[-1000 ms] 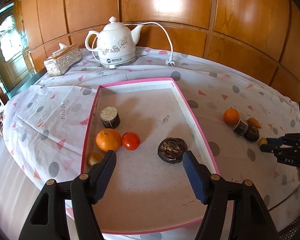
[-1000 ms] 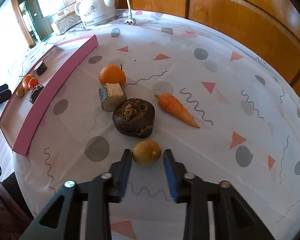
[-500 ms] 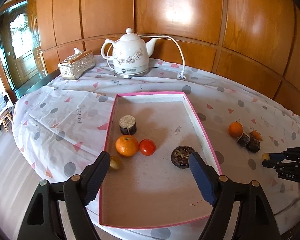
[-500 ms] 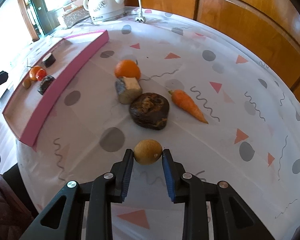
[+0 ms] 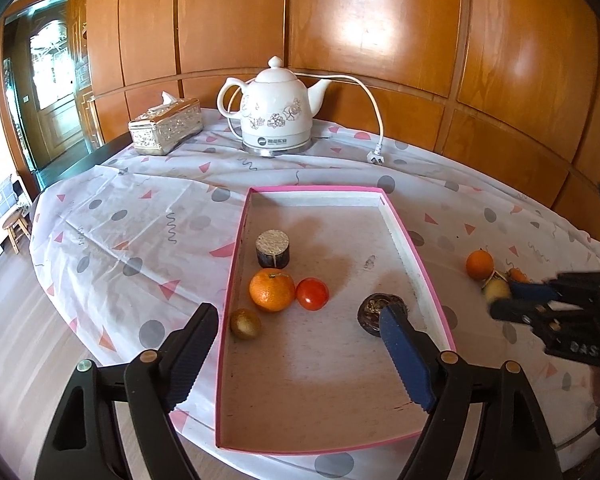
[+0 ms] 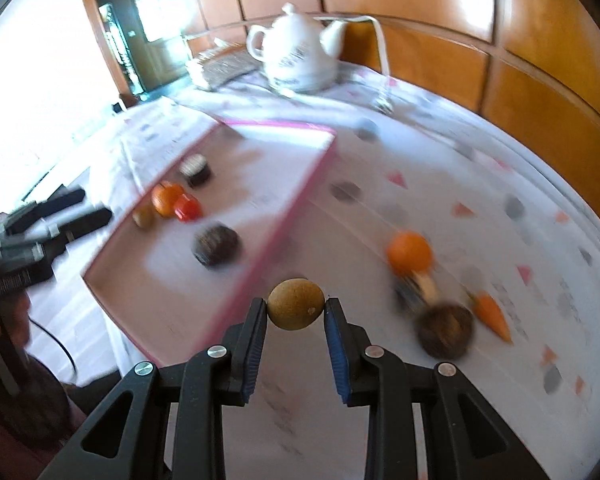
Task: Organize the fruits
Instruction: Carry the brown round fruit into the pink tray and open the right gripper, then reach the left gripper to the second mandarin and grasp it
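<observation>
The right gripper (image 6: 296, 314) pinches a small brown fruit (image 6: 296, 309) at its widest part between both pads, lifted clear of the bench (image 6: 440, 168), likely bound for the pink tray (image 6: 300, 204) ahead to its left. The left gripper (image 5: 296, 354) hangs empty with jaws wide over the tray's near end. In the tray: five items. Right of the held fruit, on the bench: one orange (image 6: 409, 253), one carrot (image 6: 492, 317), two dark lumps

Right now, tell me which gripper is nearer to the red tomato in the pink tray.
Left. The left gripper hangs open just short of the red tomato, over the pink tray. The right gripper is off to the tray's side, shut on a small brown fruit.
</observation>
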`<action>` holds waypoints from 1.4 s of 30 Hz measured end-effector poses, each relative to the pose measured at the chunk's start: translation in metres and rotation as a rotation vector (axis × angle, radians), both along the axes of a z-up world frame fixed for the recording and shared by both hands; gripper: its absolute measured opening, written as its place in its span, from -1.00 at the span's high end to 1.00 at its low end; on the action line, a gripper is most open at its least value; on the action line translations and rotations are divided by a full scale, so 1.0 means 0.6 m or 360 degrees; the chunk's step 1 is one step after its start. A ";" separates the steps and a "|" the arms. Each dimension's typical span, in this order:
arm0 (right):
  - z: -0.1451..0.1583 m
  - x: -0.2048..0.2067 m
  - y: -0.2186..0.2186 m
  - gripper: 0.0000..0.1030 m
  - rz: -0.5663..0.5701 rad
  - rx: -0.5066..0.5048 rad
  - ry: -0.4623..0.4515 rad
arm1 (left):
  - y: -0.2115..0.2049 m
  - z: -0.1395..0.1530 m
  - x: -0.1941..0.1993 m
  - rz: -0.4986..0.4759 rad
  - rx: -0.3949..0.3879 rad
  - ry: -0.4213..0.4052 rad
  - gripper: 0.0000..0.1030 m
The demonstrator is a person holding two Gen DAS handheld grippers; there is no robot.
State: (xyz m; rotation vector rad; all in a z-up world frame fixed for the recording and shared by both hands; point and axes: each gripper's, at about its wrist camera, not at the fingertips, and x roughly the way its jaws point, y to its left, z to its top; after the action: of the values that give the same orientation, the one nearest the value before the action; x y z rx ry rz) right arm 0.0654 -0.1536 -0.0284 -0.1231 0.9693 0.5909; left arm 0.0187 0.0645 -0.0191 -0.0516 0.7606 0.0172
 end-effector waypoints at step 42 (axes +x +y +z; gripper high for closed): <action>0.006 0.009 -0.094 0.34 -0.0304 -0.0142 -0.0062 | -0.032 0.010 -0.005 -0.0082 0.0028 -0.0012 -0.74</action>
State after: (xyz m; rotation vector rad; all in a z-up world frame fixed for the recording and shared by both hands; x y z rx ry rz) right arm 0.0711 -0.2102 -0.0250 -0.1194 0.9573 0.3691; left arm 0.0155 0.0456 -0.0132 -0.0153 0.7539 -0.0255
